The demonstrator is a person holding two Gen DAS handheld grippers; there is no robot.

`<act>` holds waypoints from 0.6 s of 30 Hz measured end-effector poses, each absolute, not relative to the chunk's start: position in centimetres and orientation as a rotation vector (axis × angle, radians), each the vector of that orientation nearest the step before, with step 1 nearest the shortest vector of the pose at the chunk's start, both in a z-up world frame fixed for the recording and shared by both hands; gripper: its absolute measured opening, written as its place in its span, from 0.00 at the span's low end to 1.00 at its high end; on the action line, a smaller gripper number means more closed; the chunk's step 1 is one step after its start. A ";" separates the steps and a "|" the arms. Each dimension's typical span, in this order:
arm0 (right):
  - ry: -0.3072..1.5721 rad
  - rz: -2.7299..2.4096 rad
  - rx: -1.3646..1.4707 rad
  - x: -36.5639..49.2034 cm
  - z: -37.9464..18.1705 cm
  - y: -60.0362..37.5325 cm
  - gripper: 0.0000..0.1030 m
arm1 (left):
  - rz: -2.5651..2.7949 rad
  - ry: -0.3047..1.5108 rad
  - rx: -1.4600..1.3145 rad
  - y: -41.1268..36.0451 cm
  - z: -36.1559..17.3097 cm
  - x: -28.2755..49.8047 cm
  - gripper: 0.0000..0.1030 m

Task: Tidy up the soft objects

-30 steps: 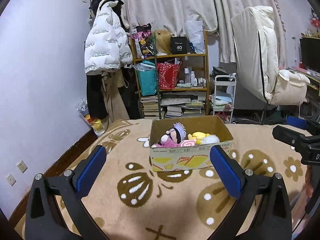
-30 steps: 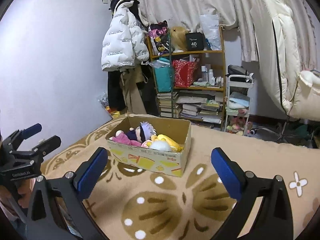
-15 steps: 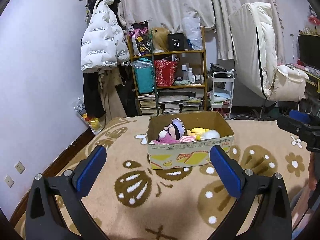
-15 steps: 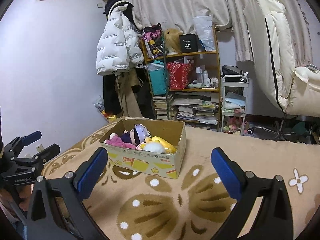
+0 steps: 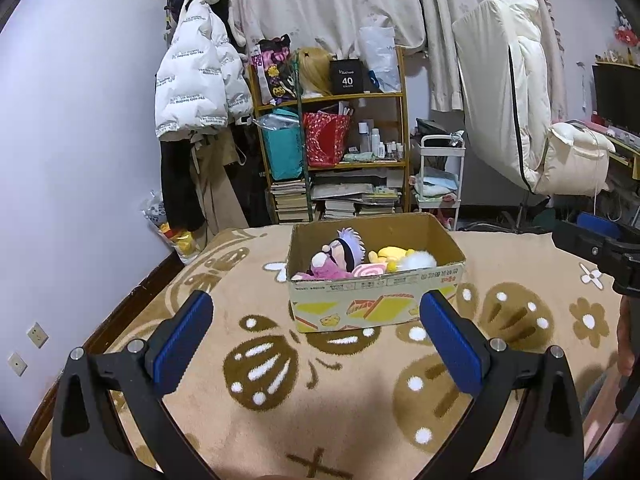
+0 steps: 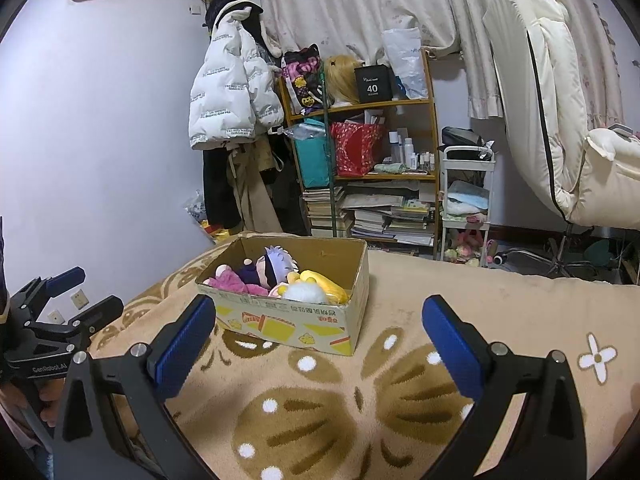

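Left wrist view looks across a bed toward a cardboard box (image 5: 376,276) that sits open-topped on a tan blanket (image 5: 280,400) patterned with brown and white shapes. Soft toys fill the box: a doll with pale purple hair (image 5: 346,246) lies over a pink plush (image 5: 324,268) on the left side, while a yellow plush (image 5: 390,254) and a white fluffy ball (image 5: 418,260) crowd the right side. None lies loose on the blanket, so the gathering appears largely finished. Nearer the camera, the left gripper (image 5: 316,340) hovers short of the box with its blue-padded fingers (image 5: 182,342) spread wide and nothing between them. From the other camera, the right gripper (image 6: 318,344) is likewise wide apart and empty, held back from the box's near corner, probably to keep clear of it. Beyond the bed stand a cluttered shelf (image 5: 332,152) and a hanging white puffer jacket (image 5: 196,80).
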State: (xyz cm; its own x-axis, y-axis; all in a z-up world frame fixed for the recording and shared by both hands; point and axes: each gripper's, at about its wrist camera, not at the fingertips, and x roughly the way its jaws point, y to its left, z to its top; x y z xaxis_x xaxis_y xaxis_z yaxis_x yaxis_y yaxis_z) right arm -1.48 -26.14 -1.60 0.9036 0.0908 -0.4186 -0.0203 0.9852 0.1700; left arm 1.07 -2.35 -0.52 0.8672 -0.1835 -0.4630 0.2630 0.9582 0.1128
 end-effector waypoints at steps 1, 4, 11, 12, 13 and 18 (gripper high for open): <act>0.435 0.052 0.163 -1.5 -1.6 -26.1 1.00 | -0.236 0.468 0.175 -2.4 -0.6 1.1 0.99; 0.422 0.044 0.149 -1.6 -1.9 -26.1 1.00 | -0.239 0.468 0.176 -2.5 -0.7 1.1 0.99; 0.428 0.041 0.153 -1.7 -2.0 -26.0 1.00 | -0.256 0.467 0.165 -2.6 -0.7 0.9 0.99; 0.428 0.040 0.152 -1.7 -2.0 -26.0 1.00 | -0.260 0.466 0.164 -2.7 -0.7 0.9 0.99; 0.429 0.040 0.152 -1.7 -2.0 -26.0 1.00 | -0.260 0.466 0.167 -2.8 -0.7 0.9 0.99; 0.432 0.039 0.156 -1.7 -1.9 -26.0 1.00 | -0.258 0.468 0.170 -2.8 -0.7 0.9 0.99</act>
